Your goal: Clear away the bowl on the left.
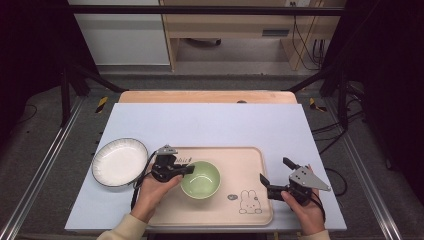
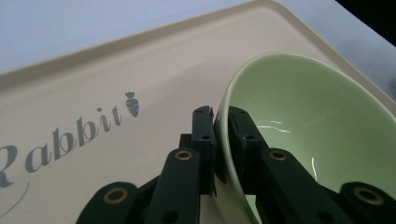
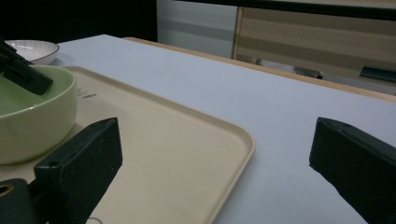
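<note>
1. Far left: white plate [image 1: 120, 162] on the pale blue table top [image 1: 210, 125], just off the left edge of the tray, untouched.
2. Left gripper [image 1: 187, 170] clamped on the near-left rim of the green bowl [image 1: 201, 179]; in the left gripper view, one jaw inside the wall, one outside, pads tight on the thin lip [image 2: 223, 140]. Grip sits on a single point of the rim, so all the bowl's weight hangs to one side of it.
3. Green bowl standing upright on the beige rabbit tray [image 1: 245, 165], left of centre, just beside the "Rabbit" lettering [image 2: 70, 140]. Looks empty.
4. Step in hand, by judgement: carrying the bowl by its rim. Best done with a straight, slow lift, wrist held level so the bowl does not pivot in the pads; glazed lip likely slippery. Keep clear of the tray's raised edge on the way toward the plate, if that is the goal.
5. Rabbit drawing [image 1: 250, 201] at the tray's near-right corner, nothing on it.
6. Right gripper [image 1: 274, 176] off the tray's right edge, jaws spread wide, holding nothing, hovering low above the table top; free to steady the tray if it slides.
</note>
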{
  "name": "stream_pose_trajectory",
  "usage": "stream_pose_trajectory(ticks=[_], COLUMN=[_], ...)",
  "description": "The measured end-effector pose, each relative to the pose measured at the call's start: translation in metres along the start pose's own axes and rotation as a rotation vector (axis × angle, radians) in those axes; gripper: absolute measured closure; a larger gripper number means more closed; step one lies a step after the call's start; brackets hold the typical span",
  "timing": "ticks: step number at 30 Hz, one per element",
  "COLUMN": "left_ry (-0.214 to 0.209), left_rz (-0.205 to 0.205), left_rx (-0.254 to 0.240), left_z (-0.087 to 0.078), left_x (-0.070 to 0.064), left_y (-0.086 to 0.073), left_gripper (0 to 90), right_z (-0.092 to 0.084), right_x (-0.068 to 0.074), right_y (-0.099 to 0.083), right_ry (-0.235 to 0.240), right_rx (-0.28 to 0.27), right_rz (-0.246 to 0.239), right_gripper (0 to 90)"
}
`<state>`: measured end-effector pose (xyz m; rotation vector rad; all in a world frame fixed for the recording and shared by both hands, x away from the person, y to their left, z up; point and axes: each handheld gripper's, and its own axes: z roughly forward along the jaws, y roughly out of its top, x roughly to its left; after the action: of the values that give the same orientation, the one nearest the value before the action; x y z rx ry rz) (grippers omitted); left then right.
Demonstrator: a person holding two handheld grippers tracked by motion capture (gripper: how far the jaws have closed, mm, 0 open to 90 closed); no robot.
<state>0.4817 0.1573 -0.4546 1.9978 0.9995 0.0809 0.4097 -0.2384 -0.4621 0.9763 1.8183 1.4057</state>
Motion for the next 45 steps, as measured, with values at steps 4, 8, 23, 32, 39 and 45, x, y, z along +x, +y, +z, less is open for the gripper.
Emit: stream_pose_trajectory(ticks=[4, 8, 23, 32, 39, 45], left_ry=[0.013, 0.024, 0.070, 0.106, 0.103, 0.100], left_rz=[0.020, 0.030, 0.073, 0.131, 0.140, 0.147], left_rx=[0.003, -0.001, -0.025, -0.049, -0.055, -0.066], left_z=[0.000, 0.000, -0.003, -0.005, -0.004, -0.005], left_x=[-0.002, -0.003, -0.006, -0.016, -0.018, -0.020], left_y=[0.000, 0.000, 0.000, 0.005, 0.006, 0.006], left_gripper=[82.0, 82.3, 69.8, 48.6, 40.6, 36.1], right_z=[-0.001, -0.001, -0.002, -0.002, -0.001, -0.001], right_x=[0.001, 0.001, 0.002, 0.002, 0.002, 0.002], right_y=[0.000, 0.000, 0.001, 0.001, 0.001, 0.001], right_ry=[0.002, 0.003, 0.014, 0.013, 0.021, 0.023], right_rx=[0.001, 0.005, 0.001, 0.003, 0.005, 0.004], right_rz=[-0.004, -0.006, -0.012, -0.011, -0.016, -0.015], right_gripper=[2.7, 2.7, 2.7, 2.3, 2.4, 2.4])
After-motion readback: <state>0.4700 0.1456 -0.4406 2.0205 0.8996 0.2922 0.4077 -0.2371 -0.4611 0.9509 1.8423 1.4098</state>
